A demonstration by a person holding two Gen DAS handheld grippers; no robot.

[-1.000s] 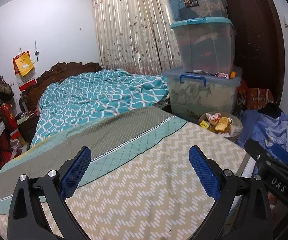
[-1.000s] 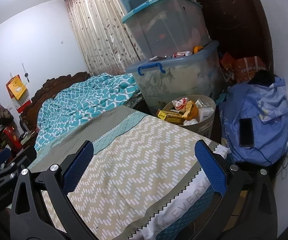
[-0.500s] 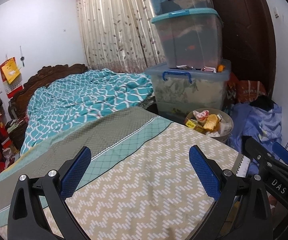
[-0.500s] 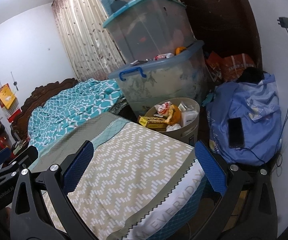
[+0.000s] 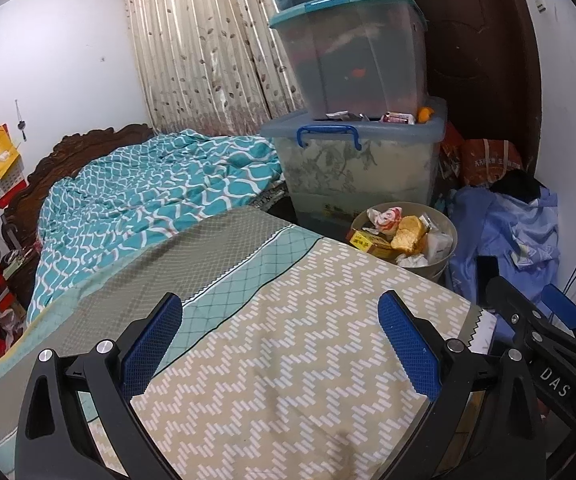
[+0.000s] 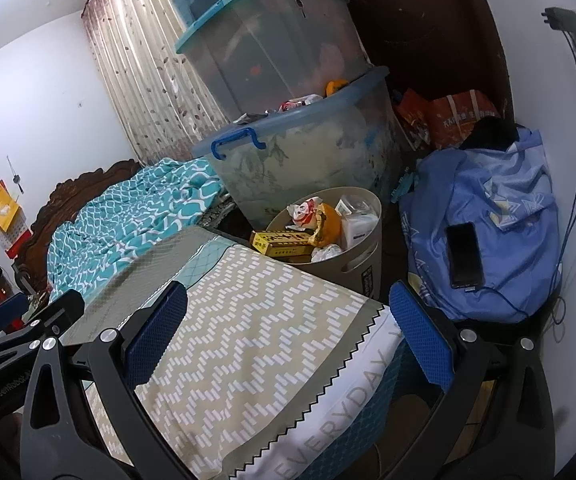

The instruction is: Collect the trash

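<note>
A round beige trash bin [image 5: 446, 226] [image 6: 362, 240] stands on the floor beyond the bed's far corner, full of wrappers, a yellow box [image 6: 284, 242] and an orange bag [image 5: 408, 234]. My left gripper [image 5: 280, 338] is open and empty above the zigzag-patterned bedcover [image 5: 288, 360]. My right gripper [image 6: 288, 332] is open and empty over the bed's corner, nearer the bin. The right gripper also shows at the right edge of the left wrist view [image 5: 540, 320]. The left gripper shows at the left edge of the right wrist view [image 6: 20, 328].
Stacked clear storage boxes [image 5: 352, 120] stand behind the bin beside a curtain. A blue cloth bundle [image 6: 488, 220] with a black phone [image 6: 464, 254] on it lies right of the bin. A teal quilt [image 5: 148, 200] covers the far bed. Cables hang on the right wall.
Both grippers have moved forward and right along the bed toward the bin, which now looks larger and nearer. Both stay open and empty.
</note>
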